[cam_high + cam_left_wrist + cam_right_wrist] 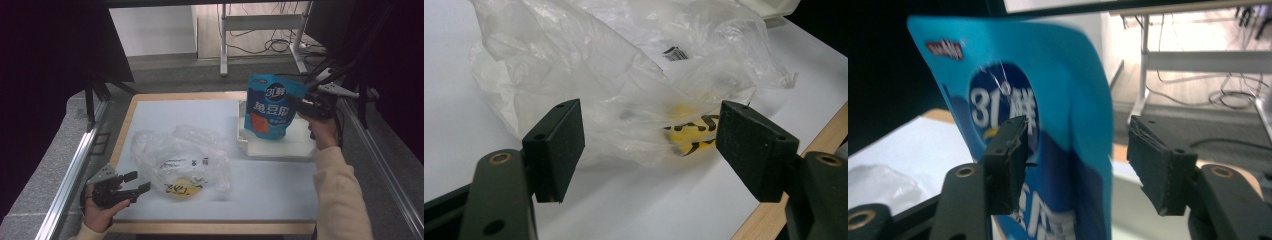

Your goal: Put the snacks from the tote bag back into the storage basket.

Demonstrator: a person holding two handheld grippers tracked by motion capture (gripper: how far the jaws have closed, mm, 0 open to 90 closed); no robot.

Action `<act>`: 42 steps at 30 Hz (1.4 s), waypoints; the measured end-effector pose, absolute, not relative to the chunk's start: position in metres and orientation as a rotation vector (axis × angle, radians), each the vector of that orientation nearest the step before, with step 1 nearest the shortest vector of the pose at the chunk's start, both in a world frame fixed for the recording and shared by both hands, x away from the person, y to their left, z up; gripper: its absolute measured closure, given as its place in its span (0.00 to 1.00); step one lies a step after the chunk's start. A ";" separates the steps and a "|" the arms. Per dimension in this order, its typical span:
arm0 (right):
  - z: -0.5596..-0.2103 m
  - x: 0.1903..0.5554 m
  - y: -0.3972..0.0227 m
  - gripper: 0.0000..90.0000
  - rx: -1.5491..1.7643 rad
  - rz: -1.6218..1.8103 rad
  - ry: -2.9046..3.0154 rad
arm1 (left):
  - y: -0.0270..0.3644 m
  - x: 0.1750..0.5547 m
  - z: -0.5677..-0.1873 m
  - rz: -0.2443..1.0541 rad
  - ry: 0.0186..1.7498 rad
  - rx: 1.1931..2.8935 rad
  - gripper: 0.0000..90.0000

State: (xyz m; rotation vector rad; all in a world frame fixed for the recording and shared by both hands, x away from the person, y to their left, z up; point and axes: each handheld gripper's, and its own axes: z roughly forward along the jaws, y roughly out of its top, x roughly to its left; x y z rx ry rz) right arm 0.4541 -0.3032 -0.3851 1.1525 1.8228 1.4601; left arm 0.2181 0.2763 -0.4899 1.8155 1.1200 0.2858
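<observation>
Standing upright in the white tray (280, 148), the blue pouch (270, 106) is being flanked by the right tool (1075, 160), jaws spread, pads apart from it.

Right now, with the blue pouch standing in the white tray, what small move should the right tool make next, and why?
Probably draw the right tool straight back from the blue printed snack pouch. Its jaws stand apart around the pouch edge without pressing it, and the pouch stands upright in the white shallow tray, so it looks released.

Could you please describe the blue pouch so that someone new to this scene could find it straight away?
Look to the far right of the white table, where a shallow white tray sits. The blue pouch stands upright in it, between the right gripper's open jaws. Unlike the crumpled clear plastic bag, it is bright blue with white lettering.
</observation>
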 end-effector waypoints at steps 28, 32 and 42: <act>-0.426 0.346 -0.280 0.38 1.041 1.500 2.035 | 0.271 0.219 -0.490 0.285 1.101 1.834 0.31; -0.441 0.331 -0.263 0.38 1.016 1.504 2.106 | 0.270 0.219 -0.491 0.285 1.099 1.837 0.31; -0.479 0.304 -0.226 0.37 0.926 1.493 2.263 | 0.268 0.219 -0.495 0.284 1.103 1.847 0.31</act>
